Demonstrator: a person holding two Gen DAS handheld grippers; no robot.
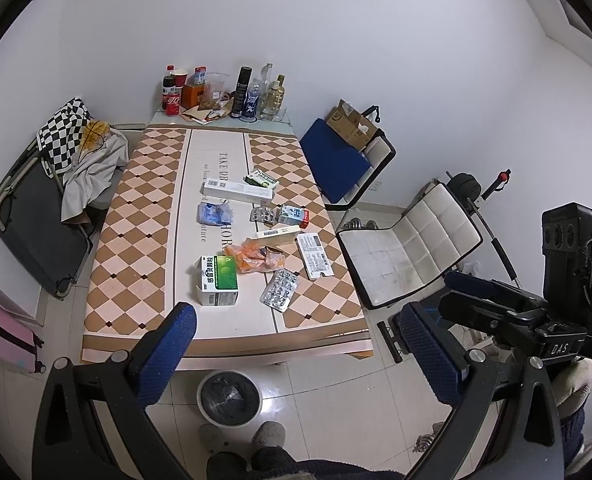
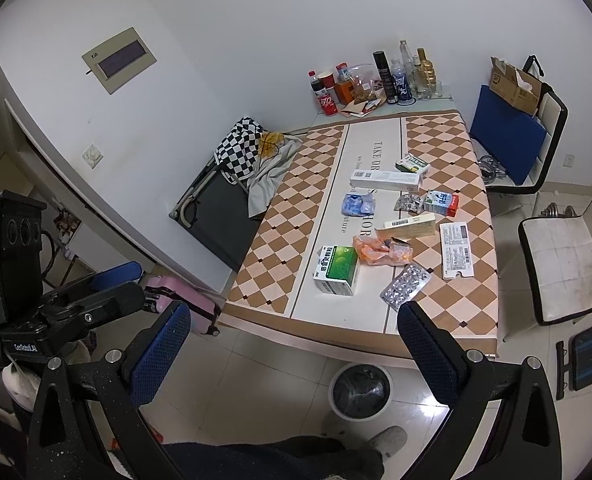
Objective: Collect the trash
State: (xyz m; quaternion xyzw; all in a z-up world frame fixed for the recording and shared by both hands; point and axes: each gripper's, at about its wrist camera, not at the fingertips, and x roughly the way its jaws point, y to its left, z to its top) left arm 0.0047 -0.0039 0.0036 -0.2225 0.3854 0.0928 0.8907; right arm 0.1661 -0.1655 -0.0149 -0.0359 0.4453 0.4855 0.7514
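Trash lies scattered on the checkered table (image 1: 135, 240): a green-and-white medicine box (image 1: 218, 280), an orange wrapper (image 1: 255, 258), a silver blister pack (image 1: 279, 290), a flat white carton (image 1: 315, 255), a long white box (image 1: 237, 191) and a blue packet (image 1: 214, 214). A lined trash bin (image 1: 229, 398) stands on the floor at the table's near edge. My left gripper (image 1: 296, 328) hovers open above that edge, holding nothing. My right gripper (image 2: 296, 320) is open and empty too, above the bin (image 2: 360, 394) and short of the green box (image 2: 336, 270).
Bottles and cans (image 1: 223, 92) crowd the table's far end. A white chair (image 1: 408, 256) and a blue-cushioned chair with a cardboard box (image 1: 352, 124) stand to the right. A cot with clothes (image 1: 35, 220) and a pink suitcase (image 1: 3, 336) are on the left.
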